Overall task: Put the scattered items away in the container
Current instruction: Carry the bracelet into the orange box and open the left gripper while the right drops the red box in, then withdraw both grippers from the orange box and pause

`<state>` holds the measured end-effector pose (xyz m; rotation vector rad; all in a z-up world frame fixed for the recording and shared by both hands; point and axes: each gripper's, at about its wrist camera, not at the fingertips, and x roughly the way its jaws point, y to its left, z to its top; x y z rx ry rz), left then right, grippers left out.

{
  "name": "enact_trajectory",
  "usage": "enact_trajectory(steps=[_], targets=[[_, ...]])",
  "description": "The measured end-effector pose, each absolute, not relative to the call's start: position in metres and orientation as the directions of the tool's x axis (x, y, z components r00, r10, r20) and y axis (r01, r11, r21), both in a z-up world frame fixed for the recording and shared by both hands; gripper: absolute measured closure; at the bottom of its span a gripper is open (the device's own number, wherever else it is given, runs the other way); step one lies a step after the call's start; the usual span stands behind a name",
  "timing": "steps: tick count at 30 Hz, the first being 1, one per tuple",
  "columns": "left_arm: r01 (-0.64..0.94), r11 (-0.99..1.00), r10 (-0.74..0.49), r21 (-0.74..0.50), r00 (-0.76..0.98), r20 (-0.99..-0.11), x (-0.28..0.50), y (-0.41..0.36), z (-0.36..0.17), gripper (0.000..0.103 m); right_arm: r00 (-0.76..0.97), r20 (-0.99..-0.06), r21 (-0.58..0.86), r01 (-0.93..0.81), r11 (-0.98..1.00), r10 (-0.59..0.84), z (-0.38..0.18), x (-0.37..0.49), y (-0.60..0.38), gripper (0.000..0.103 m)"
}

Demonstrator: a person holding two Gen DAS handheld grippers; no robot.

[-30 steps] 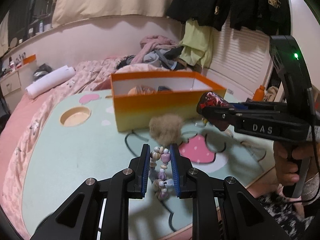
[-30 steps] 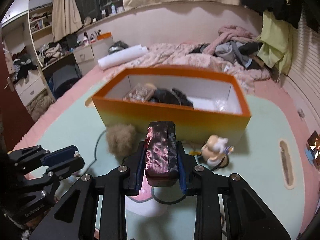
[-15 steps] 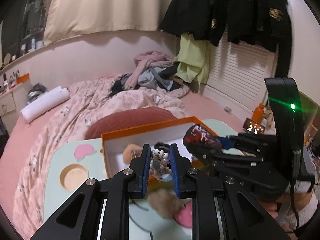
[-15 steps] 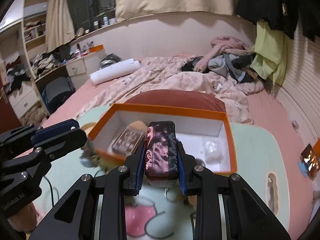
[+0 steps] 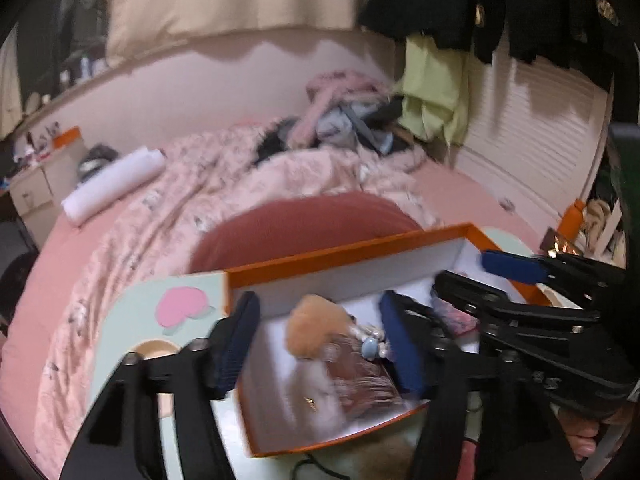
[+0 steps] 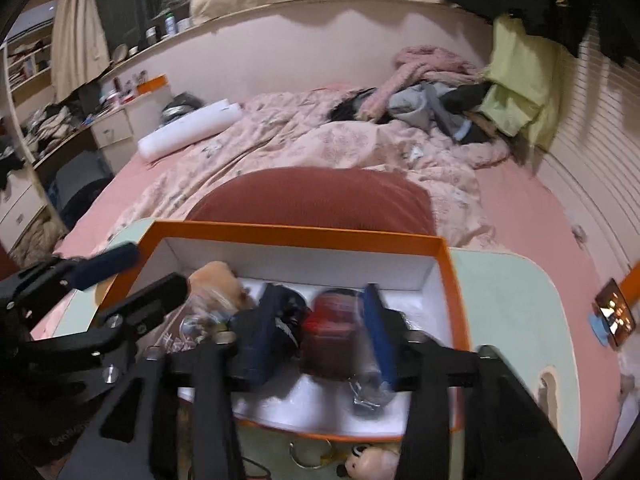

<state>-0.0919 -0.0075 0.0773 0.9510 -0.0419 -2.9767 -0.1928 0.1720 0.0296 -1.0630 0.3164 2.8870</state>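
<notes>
From the left wrist view, the left gripper [image 5: 320, 344] is seen over the orange box [image 5: 344, 254], its jaws opening wide. A beaded charm [image 5: 370, 340] with a fluffy tan pompom [image 5: 310, 330] lies blurred between them, inside the box; neither pad appears to press on it. The charm is judged to be light, loose and floppy, so it would best be taken by the bead string near its middle, not by the soft pompom, which would squash and slip. The right gripper [image 5: 468, 276] is seen at the right, over the same box, above a reddish patterned pouch [image 5: 456, 316].

From the right wrist view, the right gripper [image 6: 320, 332] is seen with its jaws opening, and the dark red pouch [image 6: 330, 336] sits blurred between them, low in the orange box [image 6: 296, 230]; whether a pad touches it cannot be told. The pouch is judged soft, light and somewhat slick, best pinched across its narrow width. A small plush toy [image 6: 370, 460] and a key ring [image 6: 310, 452] are left on the mint table [image 6: 508, 320] just outside the near wall, the toy soft enough to be gripped by its body
</notes>
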Motion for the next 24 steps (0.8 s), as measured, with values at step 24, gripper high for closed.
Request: enact_trajectory(steps=[24], targets=[[0.107, -0.994, -0.088, 0.019, -0.69, -0.718, 0.021, 0.007, -0.006, 0.0, -0.701, -0.712, 0.183, -0.129, -0.974, -0.041, -0.028, -0.075, 0.15, 0.031]])
